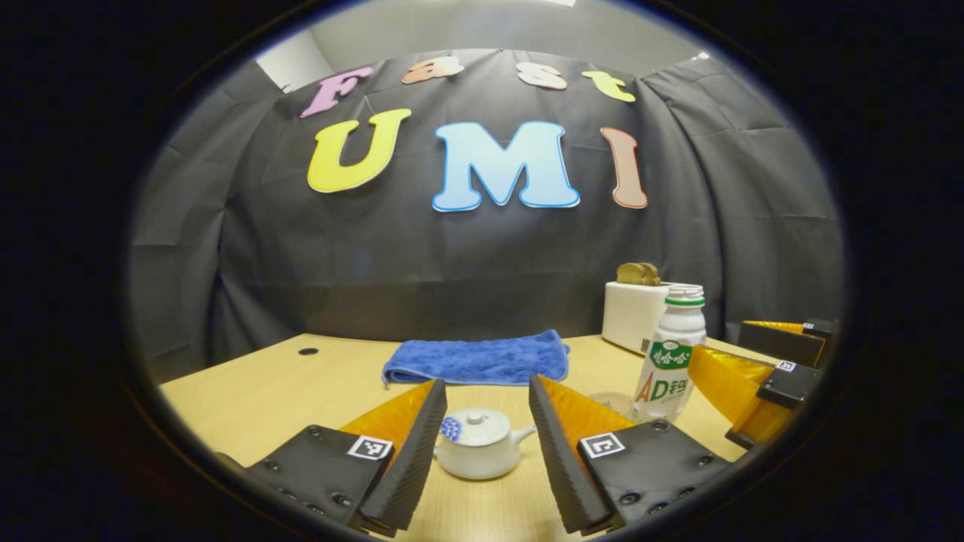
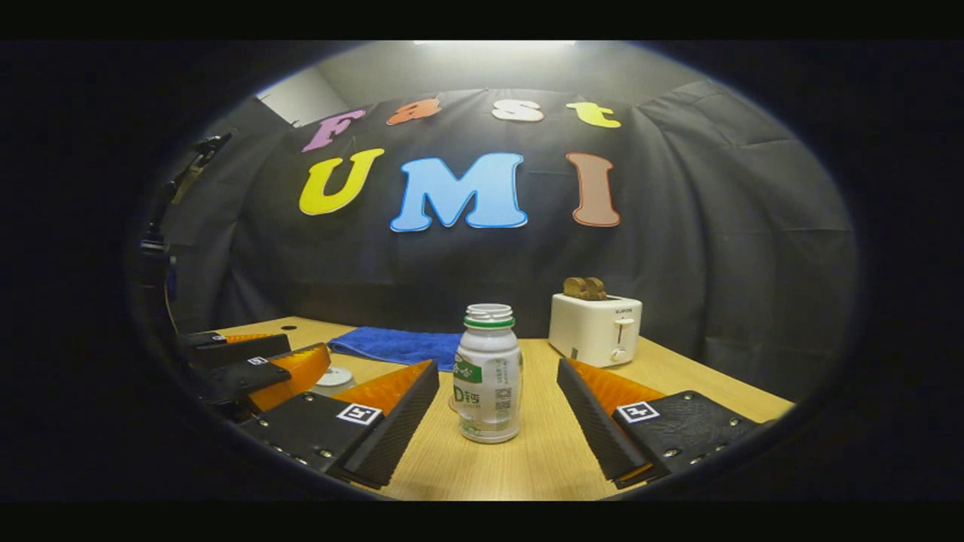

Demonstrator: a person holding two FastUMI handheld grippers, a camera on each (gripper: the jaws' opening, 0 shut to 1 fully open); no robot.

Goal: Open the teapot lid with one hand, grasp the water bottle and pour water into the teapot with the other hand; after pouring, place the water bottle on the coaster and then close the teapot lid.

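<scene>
With the lid still on the teapot (image 1: 480, 444) and the water bottle (image 2: 489, 374) upright on the tabletop (image 2: 550, 452) to its right, both approaches are under way: left gripper (image 1: 488, 452) and right gripper (image 2: 497, 421), jaws spread, must each advance and close.

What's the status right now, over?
Left gripper jaws open, flanking the teapot, lid on. Right gripper jaws open around the uncapped water bottle, not touching. Nothing in the way; toaster, blue towel well behind.
</scene>
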